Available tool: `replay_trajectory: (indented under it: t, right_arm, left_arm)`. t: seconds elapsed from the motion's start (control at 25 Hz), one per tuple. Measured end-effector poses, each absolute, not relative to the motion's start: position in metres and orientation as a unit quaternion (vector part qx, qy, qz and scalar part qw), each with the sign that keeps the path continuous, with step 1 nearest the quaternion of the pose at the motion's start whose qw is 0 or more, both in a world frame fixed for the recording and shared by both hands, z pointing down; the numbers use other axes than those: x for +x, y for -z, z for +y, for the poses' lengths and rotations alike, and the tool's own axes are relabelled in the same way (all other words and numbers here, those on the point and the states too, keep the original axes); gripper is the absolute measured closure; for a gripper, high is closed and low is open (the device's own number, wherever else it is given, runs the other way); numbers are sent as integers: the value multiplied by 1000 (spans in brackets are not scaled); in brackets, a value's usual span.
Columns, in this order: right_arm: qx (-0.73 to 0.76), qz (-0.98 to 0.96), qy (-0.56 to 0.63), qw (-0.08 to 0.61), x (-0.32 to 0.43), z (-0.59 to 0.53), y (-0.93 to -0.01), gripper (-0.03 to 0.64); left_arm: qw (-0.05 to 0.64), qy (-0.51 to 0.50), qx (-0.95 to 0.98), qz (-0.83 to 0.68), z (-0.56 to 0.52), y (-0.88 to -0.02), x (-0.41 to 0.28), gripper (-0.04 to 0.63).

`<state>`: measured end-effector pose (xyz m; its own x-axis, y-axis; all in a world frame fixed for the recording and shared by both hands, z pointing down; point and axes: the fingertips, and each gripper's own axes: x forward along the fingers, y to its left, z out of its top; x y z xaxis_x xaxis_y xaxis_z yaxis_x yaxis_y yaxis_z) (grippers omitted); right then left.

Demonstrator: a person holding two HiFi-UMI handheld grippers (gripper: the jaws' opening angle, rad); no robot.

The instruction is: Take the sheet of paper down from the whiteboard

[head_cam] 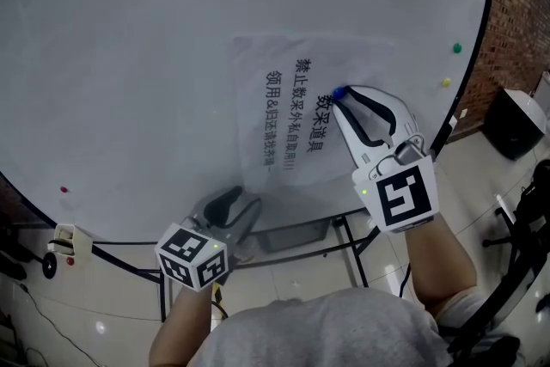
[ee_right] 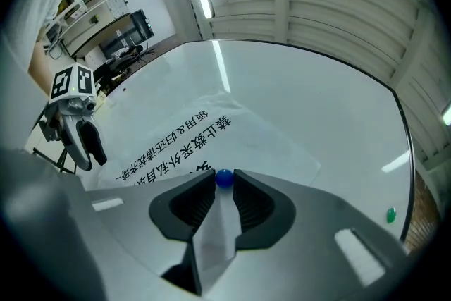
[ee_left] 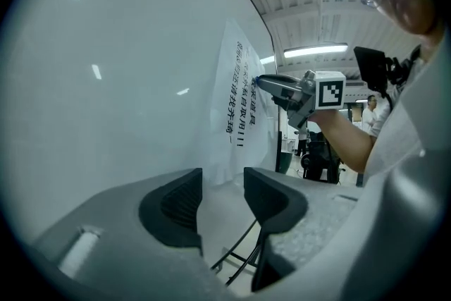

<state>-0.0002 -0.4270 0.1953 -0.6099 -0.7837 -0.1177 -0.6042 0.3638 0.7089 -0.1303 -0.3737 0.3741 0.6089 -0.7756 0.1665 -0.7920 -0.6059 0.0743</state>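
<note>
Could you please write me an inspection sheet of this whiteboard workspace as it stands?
Surface: whiteboard, upright on a metal stand.
Job's things: sheet of paper with printed text on the board; blue magnet on it.
Clutter: green magnet and yellow magnet by the right edge; red magnet lower left.
Grippers: right gripper jaws on the blue magnet; left gripper jaws open, empty, below the sheet.
Cables: thin cable on the floor.
Surroundings: brick wall, tiled floor.
</note>
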Motion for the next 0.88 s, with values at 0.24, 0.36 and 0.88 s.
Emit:
replay_trajectory:
  t: [0.24,0.36,0.88]
  right_arm:
    - [424,-818,369,125,0,-426,-196,545]
    - [425,-817,369,127,0,-427,-195,543]
    - [435,-811,367,135,-1,-432,-195,538]
  left_arm:
    - [78,-46,900,-426,-380,-375,-125,416]
    - [75,-45,901,-425,-384,-374,-122,417]
    - [67,-55,902,-424,-380,-371,-121,593]
